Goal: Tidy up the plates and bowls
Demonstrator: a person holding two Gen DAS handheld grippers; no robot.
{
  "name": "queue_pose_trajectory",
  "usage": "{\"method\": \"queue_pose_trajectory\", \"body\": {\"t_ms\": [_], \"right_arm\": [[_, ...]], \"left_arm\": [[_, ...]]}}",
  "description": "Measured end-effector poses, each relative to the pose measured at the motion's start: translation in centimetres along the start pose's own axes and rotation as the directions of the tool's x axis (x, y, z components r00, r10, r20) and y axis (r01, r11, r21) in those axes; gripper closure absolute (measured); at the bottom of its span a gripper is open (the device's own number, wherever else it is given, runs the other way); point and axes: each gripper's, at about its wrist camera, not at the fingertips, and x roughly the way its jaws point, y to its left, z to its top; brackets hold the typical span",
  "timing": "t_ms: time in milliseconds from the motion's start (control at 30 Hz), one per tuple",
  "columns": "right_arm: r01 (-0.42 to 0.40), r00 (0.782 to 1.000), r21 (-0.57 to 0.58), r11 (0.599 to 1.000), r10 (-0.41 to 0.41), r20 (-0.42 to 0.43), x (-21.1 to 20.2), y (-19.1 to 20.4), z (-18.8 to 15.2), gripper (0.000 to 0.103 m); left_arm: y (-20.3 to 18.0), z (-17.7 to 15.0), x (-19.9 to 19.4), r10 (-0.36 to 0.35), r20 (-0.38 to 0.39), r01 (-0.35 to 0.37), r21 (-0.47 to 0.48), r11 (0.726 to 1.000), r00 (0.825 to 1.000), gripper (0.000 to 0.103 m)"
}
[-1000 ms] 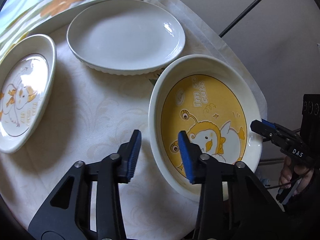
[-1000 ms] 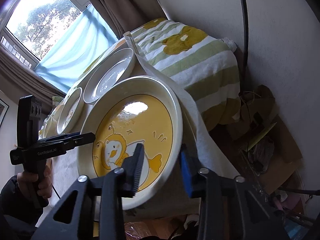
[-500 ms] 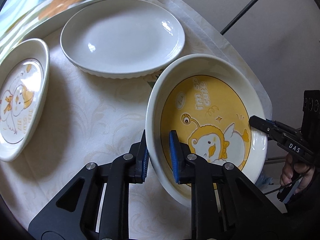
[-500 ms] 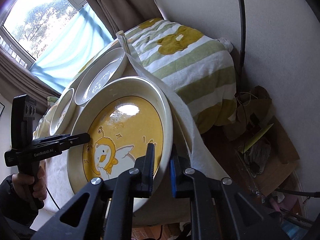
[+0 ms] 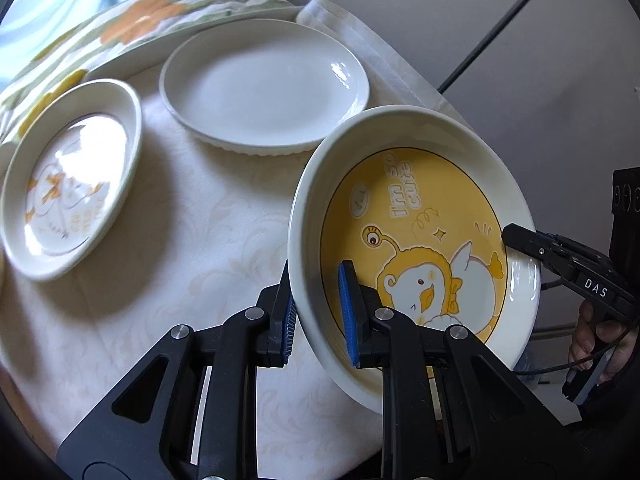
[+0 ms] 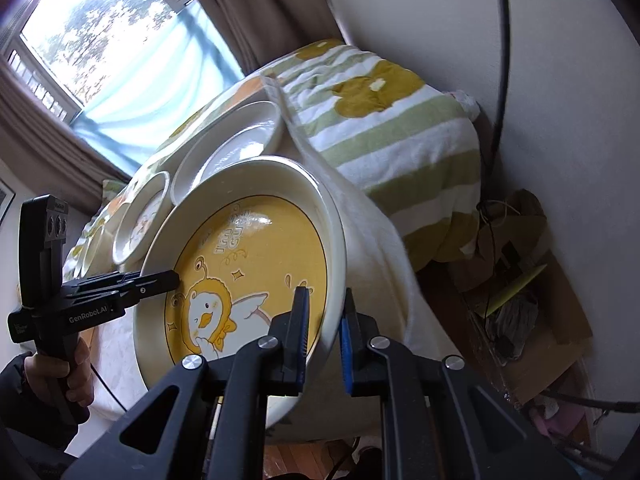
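A cream deep plate with a yellow cartoon duck [image 5: 420, 216] is held tilted at the right edge of the table, one gripper on each side. My left gripper [image 5: 316, 280] is shut on its near rim, one blue pad inside and one outside. My right gripper [image 6: 325, 300] is shut on the opposite rim in the same way. Each view shows the other gripper clamped across the plate: the right gripper [image 5: 510, 236], the left gripper [image 6: 172, 278]. The same plate [image 6: 256, 264] fills the middle of the right wrist view.
A plain white oval plate [image 5: 264, 84] lies beyond on the cream tablecloth [image 5: 180, 260], and a small duck-print plate [image 5: 72, 176] lies to its left. A striped green blanket [image 6: 380, 120] covers the bed behind. Cardboard and clutter [image 6: 520, 280] sit on the floor by the wall.
Both grippers, open on either side of the plate's rim a second ago, have closed on it. The left one has since shifted with the plate, which now stands more tilted.
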Motion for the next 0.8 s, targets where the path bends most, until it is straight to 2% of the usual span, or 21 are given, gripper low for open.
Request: {"method": "queue_pose_trajectory", "body": {"t_ms": [167,333,567,800], "right_arm": [[-0.051,0.998,-0.096,0.994,0.049,-0.028,-0.7,3.1,1.3,0.09],[-0.139,0.989,-0.22,0.965,0.122,-0.087,0.3,8.1,2.1,0.09],[-0.27,0.955,-0.332,0.904,0.207,-0.213,4.4,16.2,1.0,0.09],[-0.352,0.912,-0.368,0.86,0.228,-0.34,9.5,22.8,-2.9,0.09]], "left_arm": [[1.4,-1.7,-4.1,0.035,0.048,-0.031,-0.098,0.995,0.998,0.086],[4.1,-5.5,-8.6,0.121,0.105,-0.097,-0.209,0.973,0.987,0.086],[10.3,-11.5,-13.4,0.231,0.104,-0.179,-0.367,0.913,0.967,0.086],[16.8,-18.0,-14.8,0.255,0.067,-0.19,-0.494,0.848,0.965,0.086]]}}
